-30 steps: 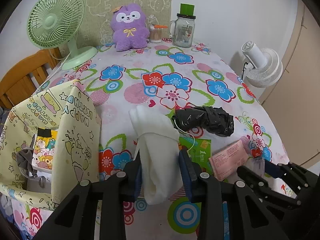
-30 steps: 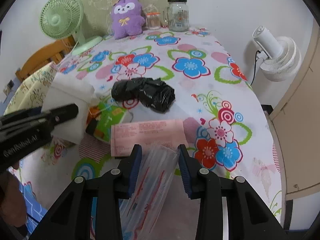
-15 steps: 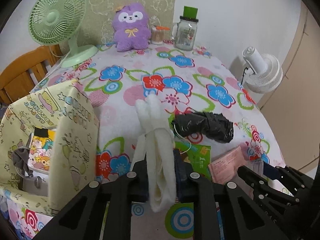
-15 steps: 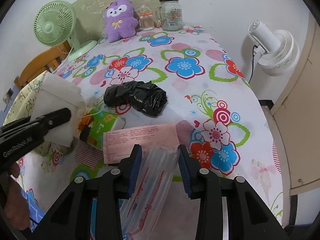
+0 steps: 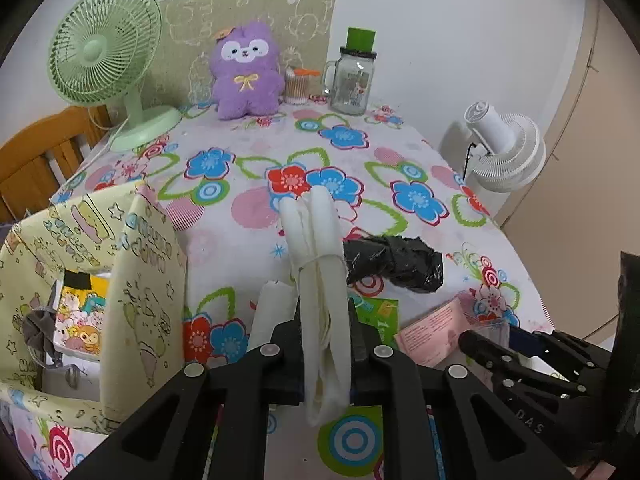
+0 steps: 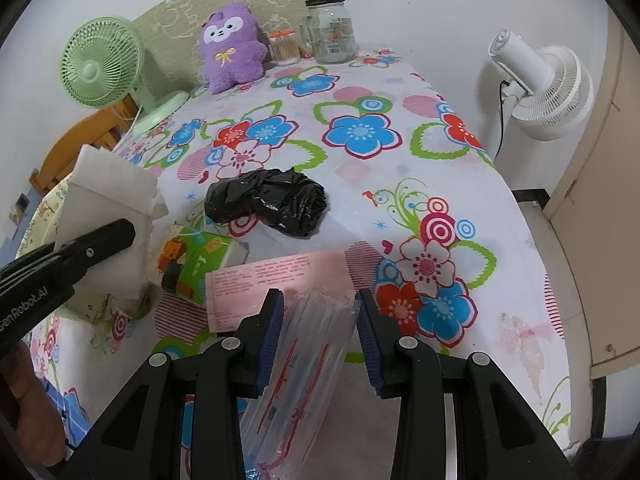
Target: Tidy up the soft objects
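A folded white cloth stands upright between the jaws of my left gripper, which are closing and squeeze it into a narrow roll. In the right wrist view the same cloth hangs off the table beside the left gripper's finger. My right gripper is shut on a clear plastic packet with red print, low over the table's near edge. A crumpled black plastic bag lies on the flowered tablecloth just right of the cloth. A purple plush toy sits at the far end.
A yellow fabric storage box with things inside stands open at the left. A green packet and a pink paper lie near the grippers. A green fan, a glass jar, a white fan and a wooden chair ring the table.
The left gripper's jaws have drawn together on the white cloth, pressing it from a wide fold into a thin upright roll. The right gripper and its packet have stayed put.
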Demonstrator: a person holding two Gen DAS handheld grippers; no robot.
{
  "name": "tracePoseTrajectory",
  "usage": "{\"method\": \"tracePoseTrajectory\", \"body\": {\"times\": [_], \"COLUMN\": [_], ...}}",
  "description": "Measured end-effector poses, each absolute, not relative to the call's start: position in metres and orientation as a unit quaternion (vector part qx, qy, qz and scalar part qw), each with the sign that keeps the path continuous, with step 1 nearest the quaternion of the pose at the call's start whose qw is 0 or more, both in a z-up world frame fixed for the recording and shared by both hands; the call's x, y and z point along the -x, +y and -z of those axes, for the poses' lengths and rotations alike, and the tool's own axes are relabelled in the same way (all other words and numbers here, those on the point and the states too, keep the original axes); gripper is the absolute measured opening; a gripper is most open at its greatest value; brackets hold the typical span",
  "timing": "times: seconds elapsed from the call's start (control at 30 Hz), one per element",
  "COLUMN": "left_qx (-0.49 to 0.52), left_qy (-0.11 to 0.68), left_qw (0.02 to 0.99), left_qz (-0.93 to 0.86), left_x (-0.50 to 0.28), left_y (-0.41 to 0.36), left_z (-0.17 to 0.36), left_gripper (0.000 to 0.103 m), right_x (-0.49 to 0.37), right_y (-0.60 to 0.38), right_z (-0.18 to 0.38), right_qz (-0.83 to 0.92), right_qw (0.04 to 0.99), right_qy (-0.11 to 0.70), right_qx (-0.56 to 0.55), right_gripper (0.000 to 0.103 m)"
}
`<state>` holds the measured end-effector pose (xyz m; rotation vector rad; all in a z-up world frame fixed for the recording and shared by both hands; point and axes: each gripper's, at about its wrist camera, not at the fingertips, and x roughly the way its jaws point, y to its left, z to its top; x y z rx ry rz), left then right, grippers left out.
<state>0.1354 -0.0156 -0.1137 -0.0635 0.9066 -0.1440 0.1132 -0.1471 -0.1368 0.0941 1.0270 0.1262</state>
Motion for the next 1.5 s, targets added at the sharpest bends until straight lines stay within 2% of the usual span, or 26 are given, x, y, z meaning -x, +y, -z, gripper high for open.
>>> {"method": "tracePoseTrajectory", "body": {"times": [0.97,1.5], "left_qx": [0.061,0.084], "left_qy": [0.349,0.335], "left_qw": [0.934,0.934], "left_qz": [-0.036,-0.086], "left_x": [-0.088,-0.072], "left_y": [0.081,0.129], "left_z": [0.042,0.036], "left_gripper": [0.012,0.012], "right_x": [-0.127,-0.124], "right_y": [-0.014,0.036], "right_z": [0.035,0.023], "right_qz": [-0.189,-0.232], "right_qw": [0.908,0.903], "right_qy": [0.372,0.355], "right_qx": [0.036,0.064], "right_gripper": [0.04,0.036]}}
